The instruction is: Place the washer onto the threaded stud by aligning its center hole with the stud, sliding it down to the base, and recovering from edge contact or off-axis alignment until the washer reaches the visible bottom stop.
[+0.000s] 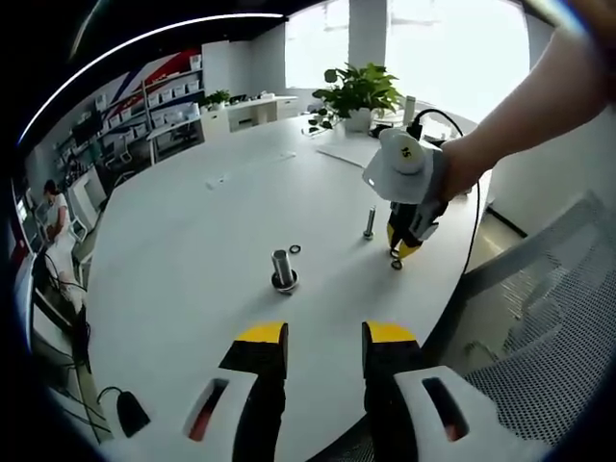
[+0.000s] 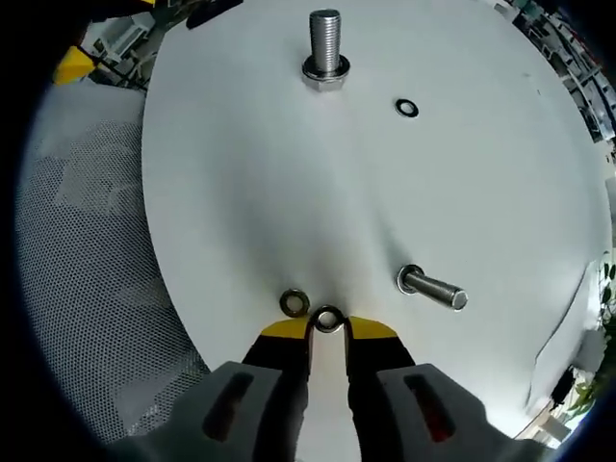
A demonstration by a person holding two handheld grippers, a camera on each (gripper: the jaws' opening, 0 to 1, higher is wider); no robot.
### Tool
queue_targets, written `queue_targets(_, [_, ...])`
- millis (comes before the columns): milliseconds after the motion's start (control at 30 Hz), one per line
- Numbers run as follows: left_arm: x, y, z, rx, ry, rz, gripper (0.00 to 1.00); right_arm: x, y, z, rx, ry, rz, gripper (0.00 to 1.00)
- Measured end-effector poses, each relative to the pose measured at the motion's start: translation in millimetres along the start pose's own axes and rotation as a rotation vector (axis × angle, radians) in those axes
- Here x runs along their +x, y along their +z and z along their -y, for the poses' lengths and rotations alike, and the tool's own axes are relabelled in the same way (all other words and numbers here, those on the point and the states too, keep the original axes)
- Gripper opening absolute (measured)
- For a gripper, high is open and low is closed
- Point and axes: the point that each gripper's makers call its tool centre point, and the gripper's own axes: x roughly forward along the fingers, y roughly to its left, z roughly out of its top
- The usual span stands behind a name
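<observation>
**Right fingers on a washer at the worktop edge, left idle**

Right gripper (image 2: 328, 327): my fingers are pinched on a washer (image 2: 328, 318) at their tips, low over the white worktop (image 2: 289, 192), near its edge. A second washer (image 2: 294, 302) lies flat just beside it, to the left in the right gripper view. Can't tell if the held one is lifted or still touching the surface.

Small stud (image 2: 433, 289) stands close by to the right of my fingers (looks tilted in the fisheye). Big stud (image 2: 326, 43) stands upright on its base, well apart at the far side, with a third washer (image 2: 407, 108) lying loose near it. Nothing threaded on the small stud as far as I can see.

Left gripper (image 1: 324, 337): fingers apart, holding nothing, hovering above the worktop and aimed at the big stud (image 1: 283, 269). From the left gripper view my right gripper (image 1: 409, 241) points down beside the small stud (image 1: 370, 223), a washer (image 1: 396, 263) by its tips.

Potted plant (image 1: 358, 94) at the far end, mesh chair (image 1: 539, 327) beside the worktop.
</observation>
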Motion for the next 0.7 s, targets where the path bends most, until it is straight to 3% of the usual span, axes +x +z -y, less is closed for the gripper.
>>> queue_targets(133, [-0.1, -1.1, 0.6, 0.004, -0.002, -0.005, 0.29, 0.0, -0.7, -0.8, -0.033, -0.008, 0.013, 0.14])
queue_targets(233, [-0.1, -0.2, 0.2, 0.005, 0.000, -0.001, 0.29, -1.3, -0.6, -0.8, -0.061, -0.001, 0.065, 0.15])
queue_targets(300, [-0.5, 0.5, -0.2, 0.000, 0.000, 0.002, 0.29, -1.1, -1.4, 0.7, -0.035, 0.007, 0.103, 0.15])
queue_targets(533, [-0.1, -0.3, 0.5, 0.001, -0.004, -0.001, 0.29, -0.9, 1.3, -2.1, 0.011, 0.019, 0.117, 0.18])
queue_targets(700, [0.1, -1.1, 0.7, 0.006, -0.003, -0.004, 0.29, -1.0, 3.1, -1.4, -0.002, 0.017, 0.126, 0.18])
